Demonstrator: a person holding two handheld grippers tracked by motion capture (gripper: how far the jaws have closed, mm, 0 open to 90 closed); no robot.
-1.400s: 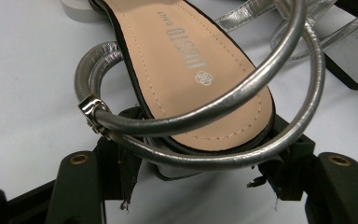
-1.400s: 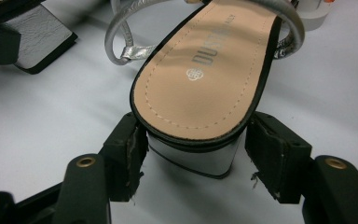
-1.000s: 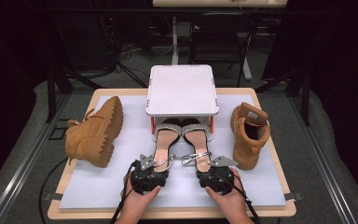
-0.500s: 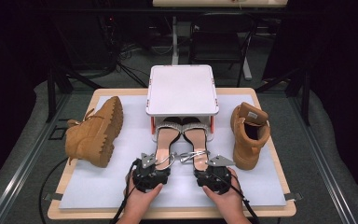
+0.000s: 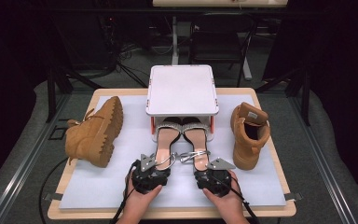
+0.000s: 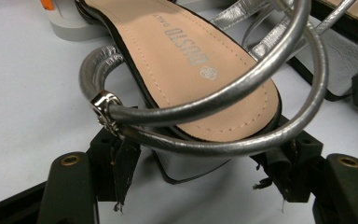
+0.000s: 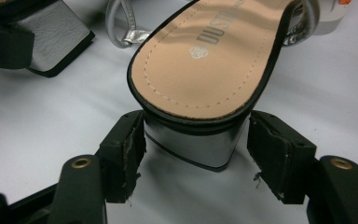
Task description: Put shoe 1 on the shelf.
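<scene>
Both sandals now sit farther under the white stand [image 5: 182,88] than a second ago, toes beneath it. Left gripper [image 5: 150,175]: jaws have just been opening, flanking the left sandal's [image 5: 166,140] silver block heel [image 6: 193,165], pads apart from it. Right gripper [image 5: 213,178]: likewise just opening, gaps showing either side of the right sandal's [image 5: 198,139] heel [image 7: 193,144]. Tan boots [image 5: 95,133] [image 5: 248,135] flank the pair on the mat [image 5: 121,191].

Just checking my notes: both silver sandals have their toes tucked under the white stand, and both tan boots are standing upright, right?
Not quite. In the high view only the right boot stands upright; the left boot lies on its side. The sandals do have their toes under the white stand.
</scene>
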